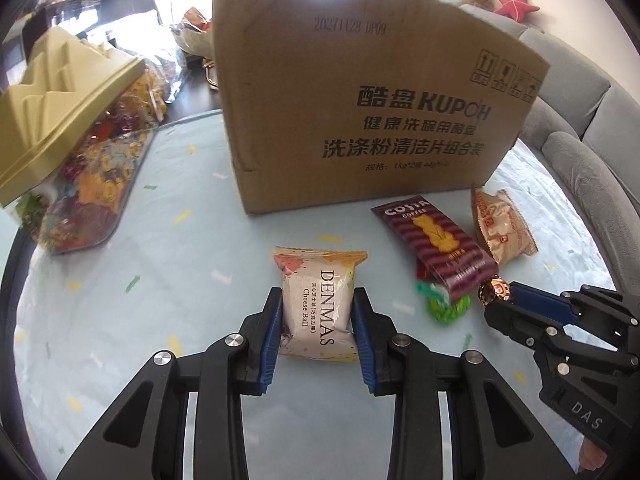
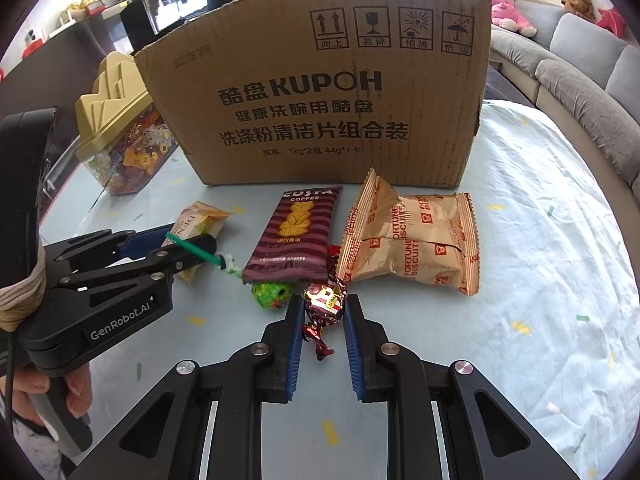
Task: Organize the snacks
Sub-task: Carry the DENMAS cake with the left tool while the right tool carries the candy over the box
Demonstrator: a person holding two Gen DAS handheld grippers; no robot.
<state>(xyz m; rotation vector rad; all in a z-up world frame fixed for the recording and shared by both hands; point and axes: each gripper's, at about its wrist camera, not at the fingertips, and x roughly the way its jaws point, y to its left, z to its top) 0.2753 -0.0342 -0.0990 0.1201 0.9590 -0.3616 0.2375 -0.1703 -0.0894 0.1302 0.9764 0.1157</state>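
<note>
The left gripper has its blue fingers pressed against both sides of the white DENMAS cheese-ball packet, which lies on the pale confetti-patterned counter in front of the tall brown cardboard box; the right gripper has its fingers closed in on the round foil-wrapped candy, touching or nearly touching it, just beside the maroon COSTA biscuit pouch and the green lollipop; two tan Fortune Biscuits packets lie to the right, near the box's foot. A clear jar of sweets with a gold lid stands well to the left. The step in hand looks like the pick-up, both snacks gripped but not yet clearly lifted; the next move would call for raising each one clear of its neighbours and carrying it over the high box wall, or to the jar, keeping the grip firm on the slippery wrappers; the candy's twisted tail could snag the pouch edge.
</note>
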